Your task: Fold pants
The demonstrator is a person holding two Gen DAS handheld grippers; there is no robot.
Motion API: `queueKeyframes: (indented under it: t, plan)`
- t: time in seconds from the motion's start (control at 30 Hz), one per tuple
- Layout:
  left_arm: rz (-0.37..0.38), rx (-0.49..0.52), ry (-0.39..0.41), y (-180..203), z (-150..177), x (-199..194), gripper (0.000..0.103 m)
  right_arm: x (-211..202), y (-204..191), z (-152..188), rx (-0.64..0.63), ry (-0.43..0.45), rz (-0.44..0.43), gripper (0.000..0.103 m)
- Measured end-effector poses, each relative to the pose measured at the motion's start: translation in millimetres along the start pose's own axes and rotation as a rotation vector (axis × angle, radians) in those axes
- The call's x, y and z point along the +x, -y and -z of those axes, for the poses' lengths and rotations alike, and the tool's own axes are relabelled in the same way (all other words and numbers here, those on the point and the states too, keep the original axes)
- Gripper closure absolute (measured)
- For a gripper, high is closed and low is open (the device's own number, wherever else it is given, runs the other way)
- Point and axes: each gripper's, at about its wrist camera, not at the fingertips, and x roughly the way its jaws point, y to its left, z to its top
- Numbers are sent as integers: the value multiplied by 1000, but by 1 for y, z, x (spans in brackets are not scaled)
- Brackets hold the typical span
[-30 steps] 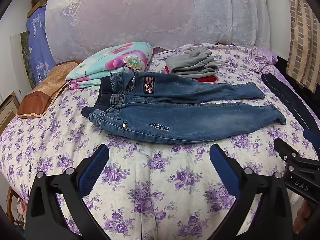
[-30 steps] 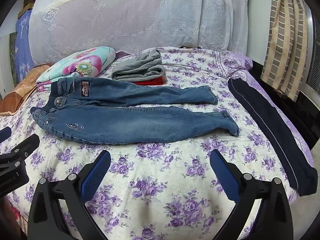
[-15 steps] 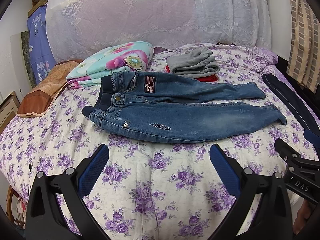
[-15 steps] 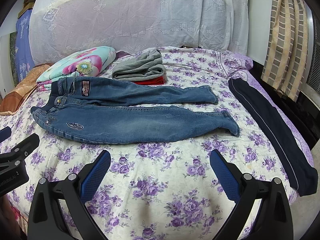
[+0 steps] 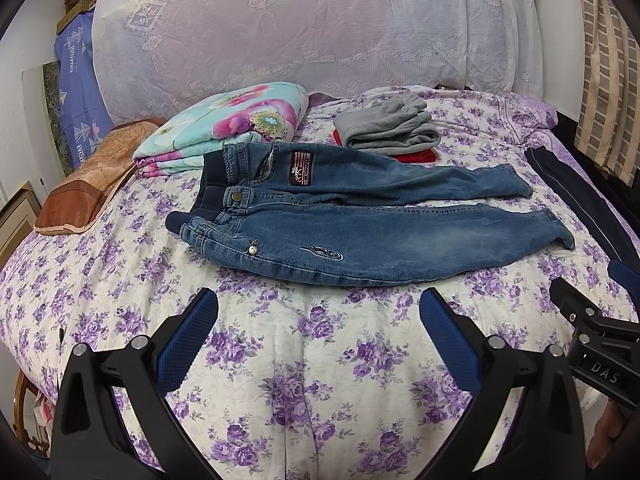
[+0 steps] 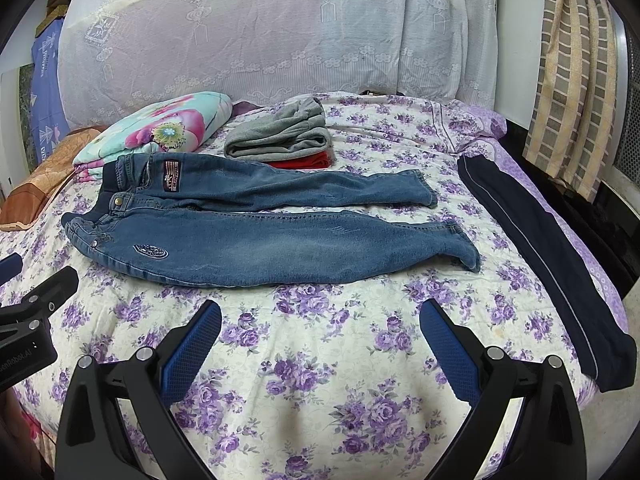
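Observation:
Blue jeans [image 5: 360,236] lie spread flat on the bed, waistband at the left, both legs running right; they also show in the right wrist view [image 6: 260,240]. My left gripper [image 5: 318,316] is open and empty, hovering over the bedspread just short of the jeans' near edge. My right gripper [image 6: 320,320] is open and empty too, in front of the near leg. Each gripper shows at the edge of the other's view: the right one [image 5: 592,336] and the left one [image 6: 32,312].
The bed has a purple floral cover [image 5: 312,380]. Behind the jeans lie a folded floral blanket [image 5: 240,128], folded grey clothes [image 5: 388,128] on a red garment, and a brown pillow [image 5: 92,176]. Dark navy pants [image 6: 540,248] lie along the right edge.
Both grippers have crept slightly toward the jeans; the jeans look a little nearer. Nothing was taken hold of.

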Motion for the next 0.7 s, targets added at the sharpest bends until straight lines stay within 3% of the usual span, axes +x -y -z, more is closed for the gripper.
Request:
queueKeyframes:
  t: [0.7]
  plan:
    - [-6,3,-1,-5,0,0,5,4,-2,0,0,-6,-3,3]
